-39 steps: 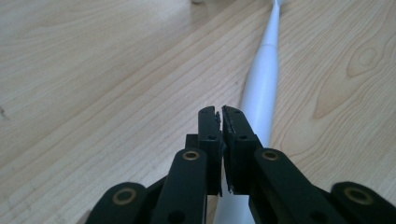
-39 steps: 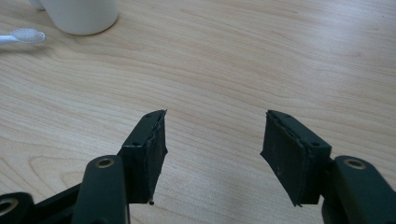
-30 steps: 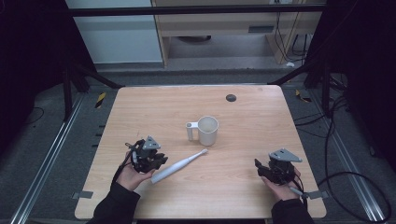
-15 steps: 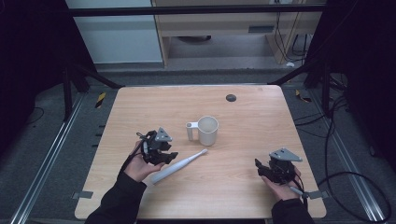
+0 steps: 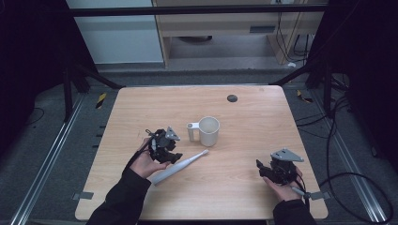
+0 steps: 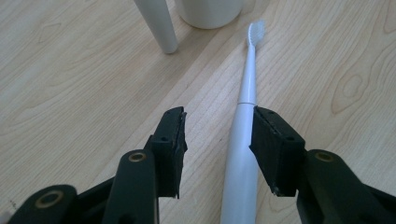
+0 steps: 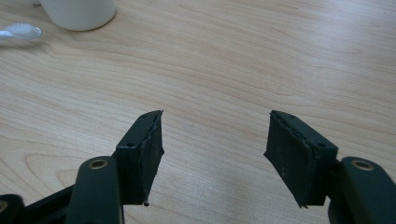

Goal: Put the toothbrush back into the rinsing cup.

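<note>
A white electric toothbrush (image 5: 179, 167) lies flat on the wooden table (image 5: 253, 112), its bristle head pointing at a white mug (image 5: 208, 131). My left gripper (image 5: 172, 156) is open and sits low over the toothbrush handle (image 6: 240, 158); the handle lies between the jaws, close to the right-hand one, and neither pad touches it. The mug's handle (image 6: 156, 23) and base (image 6: 208, 11) stand just ahead in the left gripper view. My right gripper (image 5: 261, 169) rests open near the front right of the table, with bare wood between its jaws (image 7: 215, 154).
A small dark round hole (image 5: 232, 98) marks the table's far side. The mug's base (image 7: 78, 13) and the brush head (image 7: 21, 31) show at the top left of the right gripper view. Metal rails and cables run along the floor beside the table.
My left gripper has moved right and forward, from beside the toothbrush's butt end to over its handle. The right gripper has stayed in place.
</note>
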Demonstrator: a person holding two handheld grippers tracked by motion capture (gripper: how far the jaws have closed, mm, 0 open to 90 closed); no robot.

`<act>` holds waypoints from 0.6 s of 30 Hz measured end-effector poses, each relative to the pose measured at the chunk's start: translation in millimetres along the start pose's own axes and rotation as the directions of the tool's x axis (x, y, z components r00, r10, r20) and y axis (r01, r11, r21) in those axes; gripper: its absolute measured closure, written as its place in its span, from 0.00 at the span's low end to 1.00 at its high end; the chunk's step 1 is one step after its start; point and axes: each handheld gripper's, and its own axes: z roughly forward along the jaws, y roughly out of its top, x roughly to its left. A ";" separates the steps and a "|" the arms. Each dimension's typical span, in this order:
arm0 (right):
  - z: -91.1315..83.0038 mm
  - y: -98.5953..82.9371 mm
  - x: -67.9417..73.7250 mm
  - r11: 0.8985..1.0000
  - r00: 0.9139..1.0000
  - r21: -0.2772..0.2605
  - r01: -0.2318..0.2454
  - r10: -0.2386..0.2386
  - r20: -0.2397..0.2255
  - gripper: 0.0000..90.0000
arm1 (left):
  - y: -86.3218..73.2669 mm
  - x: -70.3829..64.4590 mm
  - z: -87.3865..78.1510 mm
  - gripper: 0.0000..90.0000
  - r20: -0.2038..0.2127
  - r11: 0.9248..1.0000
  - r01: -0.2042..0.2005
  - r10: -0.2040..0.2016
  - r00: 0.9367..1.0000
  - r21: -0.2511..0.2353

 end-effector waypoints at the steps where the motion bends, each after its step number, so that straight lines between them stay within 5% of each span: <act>1: 0.1 -0.1 0.0 1.000 1.000 0.000 0.000 0.000 -0.002 0.40 | 0.6 -0.4 1.2 0.60 0.007 1.000 -0.006 0.006 1.000 0.015; 18: 2.6 -0.2 -0.4 1.000 1.000 0.014 0.013 -0.012 -0.004 0.40 | 1.0 -1.6 27.0 0.63 0.068 0.991 -0.041 0.033 0.997 0.129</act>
